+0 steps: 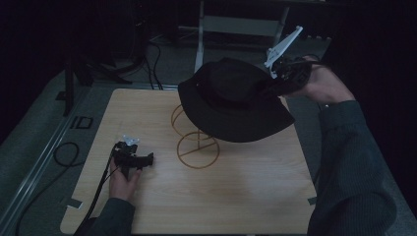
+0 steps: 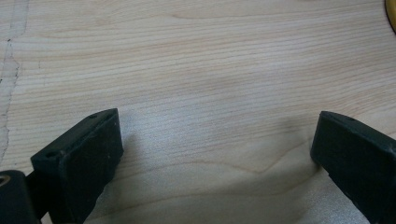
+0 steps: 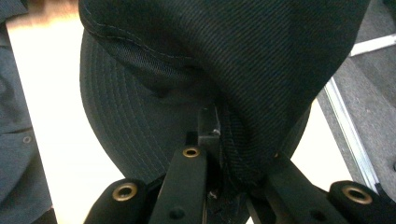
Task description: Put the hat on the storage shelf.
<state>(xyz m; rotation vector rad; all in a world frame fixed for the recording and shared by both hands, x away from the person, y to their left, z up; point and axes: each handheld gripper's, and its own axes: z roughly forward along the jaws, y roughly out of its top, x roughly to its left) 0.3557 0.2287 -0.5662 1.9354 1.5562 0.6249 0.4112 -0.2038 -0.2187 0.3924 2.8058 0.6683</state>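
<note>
High view, left to right: left gripper (image 1: 134, 160) rests near the table's (image 1: 255, 196) left edge, jaws wide apart with nothing between them, just bare wood in its own view. Mid-table there's a wire stand (image 1: 196, 147), two gold rings, nothing on it. Right gripper (image 1: 280, 78) is clamped tight on the hat's (image 1: 231, 101) brim, holding it in the air just above the stand and toward the far right corner. So I'd guess the hat needs to come down and slightly left onto the stand. Right hand is clearly nearer.
</note>
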